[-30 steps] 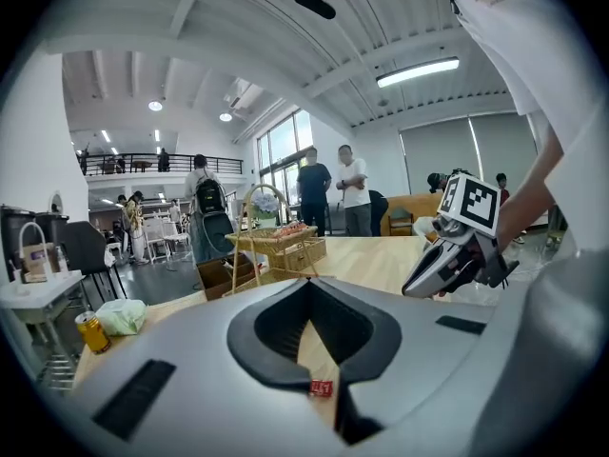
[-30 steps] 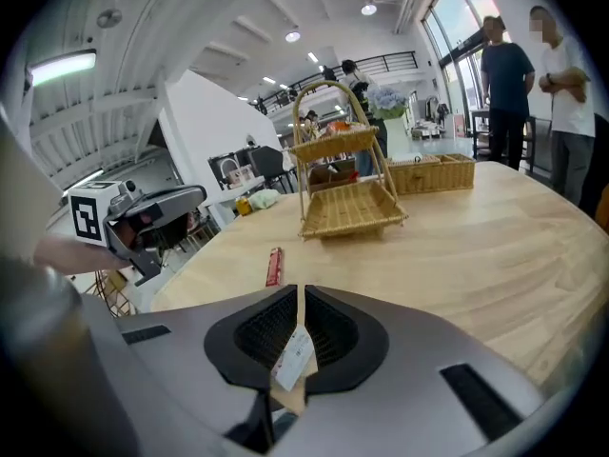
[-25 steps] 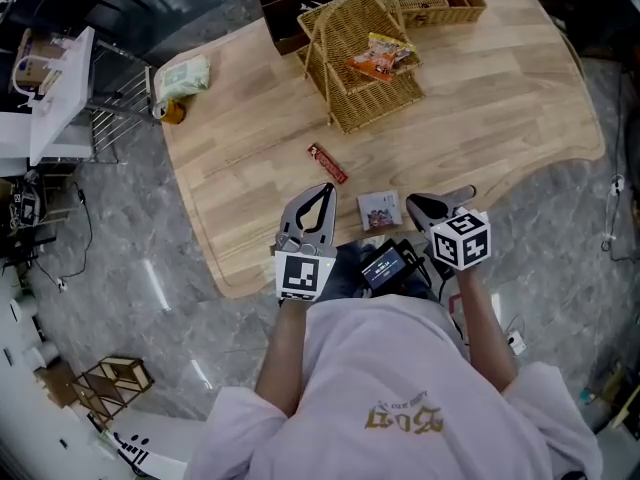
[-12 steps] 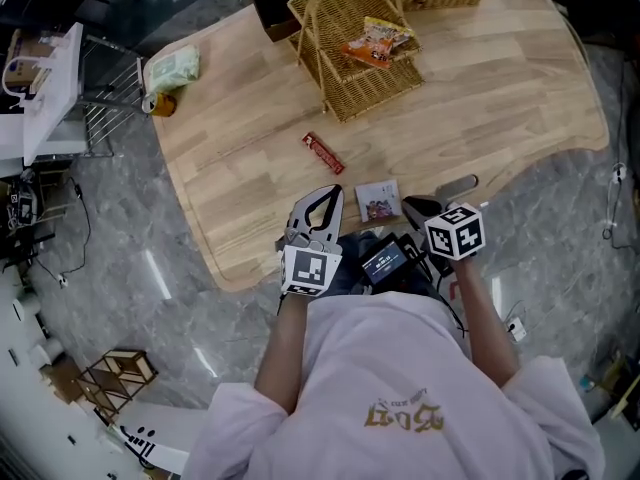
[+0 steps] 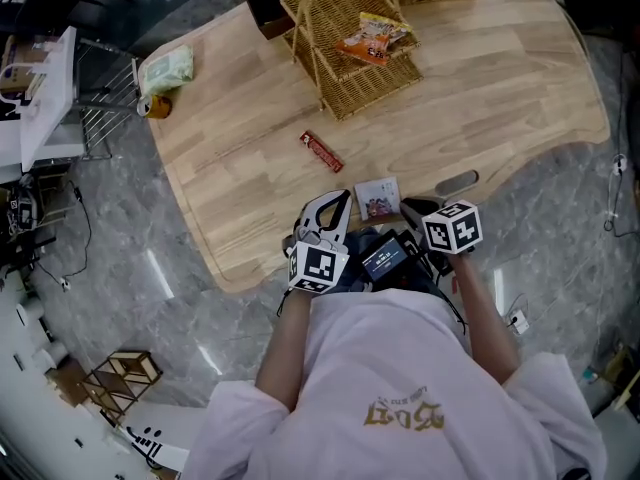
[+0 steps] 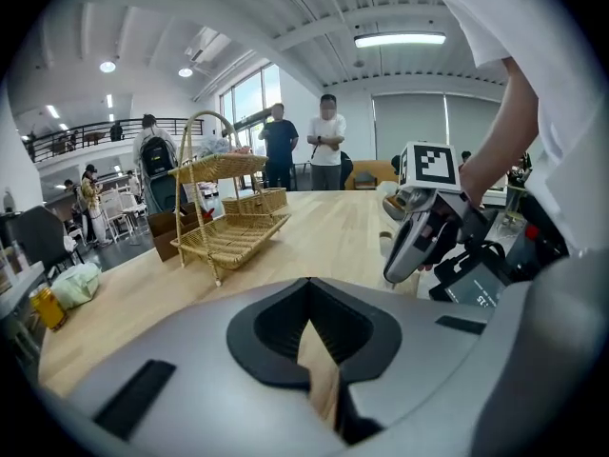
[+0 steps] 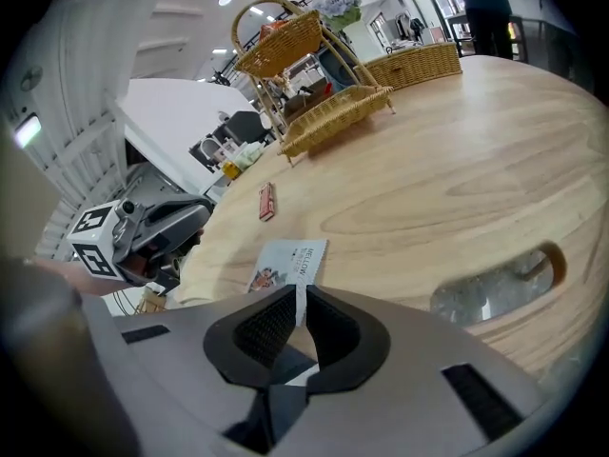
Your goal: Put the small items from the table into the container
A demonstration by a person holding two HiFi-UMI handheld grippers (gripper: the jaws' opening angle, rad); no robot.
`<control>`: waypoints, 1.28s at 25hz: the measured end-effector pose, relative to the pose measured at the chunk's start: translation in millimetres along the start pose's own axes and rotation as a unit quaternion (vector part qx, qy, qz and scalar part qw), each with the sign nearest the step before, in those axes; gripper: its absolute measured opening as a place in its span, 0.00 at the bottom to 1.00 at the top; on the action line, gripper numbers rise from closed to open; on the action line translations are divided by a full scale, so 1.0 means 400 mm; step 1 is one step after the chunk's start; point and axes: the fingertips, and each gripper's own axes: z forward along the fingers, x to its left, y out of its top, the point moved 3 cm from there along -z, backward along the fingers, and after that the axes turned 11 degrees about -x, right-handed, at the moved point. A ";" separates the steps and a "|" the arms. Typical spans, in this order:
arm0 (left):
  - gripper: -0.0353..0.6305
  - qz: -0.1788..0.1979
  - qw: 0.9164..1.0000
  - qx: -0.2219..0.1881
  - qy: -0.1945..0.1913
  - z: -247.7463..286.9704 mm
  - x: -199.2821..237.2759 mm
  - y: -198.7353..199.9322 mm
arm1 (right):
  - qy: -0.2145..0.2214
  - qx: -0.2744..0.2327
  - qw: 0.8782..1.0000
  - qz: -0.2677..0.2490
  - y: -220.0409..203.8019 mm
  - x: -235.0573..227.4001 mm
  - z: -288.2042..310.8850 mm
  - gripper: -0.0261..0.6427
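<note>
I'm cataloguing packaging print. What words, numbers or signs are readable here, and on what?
"MELLOW": on the small white packet; the smaller line beside it is unreadable.
Red bar: print too small to read.
Snack bag: too small to read.
Green packet: too small to read.
Gold print on the shirt: upside down and blurred.
Small screen: digits unclear.

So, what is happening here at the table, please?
A person is at the near edge of the table with a gripper in each hand. The left gripper and the right gripper are both empty; the left is shut, and the right's jaws are just starting to open. The right one points toward a small white packet lying just ahead. A red snack bar lies farther out, and the wicker basket already holds one snack bag.
</note>
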 end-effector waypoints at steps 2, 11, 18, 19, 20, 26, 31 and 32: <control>0.04 0.004 1.000 0.008 -0.007 0.005 -0.006 -0.014 | 0.000 0.004 1.000 0.004 -0.004 -0.004 0.003 0.09; 0.04 -0.003 1.000 0.023 -0.021 0.017 -0.020 -0.045 | 0.017 0.027 0.998 0.049 -0.020 -0.015 0.022 0.14; 0.04 -0.013 0.999 0.030 -0.017 0.024 -0.008 -0.049 | 0.051 0.057 0.993 0.093 -0.025 -0.011 0.044 0.14; 0.04 -0.015 0.999 0.030 -0.014 0.022 -0.004 -0.049 | 0.053 0.064 0.991 0.102 -0.028 -0.011 0.046 0.13; 0.04 -0.016 0.999 0.030 -0.013 0.021 -0.001 -0.049 | 0.054 0.070 0.990 0.107 -0.030 -0.011 0.048 0.12; 0.04 -0.023 0.999 0.032 -0.012 0.014 0.019 -0.053 | 0.074 0.059 0.989 0.116 -0.022 0.000 0.056 0.07; 0.04 -0.032 0.999 0.031 -0.006 0.009 0.029 -0.056 | 0.079 0.039 0.988 0.131 -0.007 0.003 0.051 0.07; 0.04 -0.033 0.999 0.030 -0.006 0.008 0.030 -0.057 | 0.078 0.038 0.988 0.131 -0.006 0.003 0.051 0.07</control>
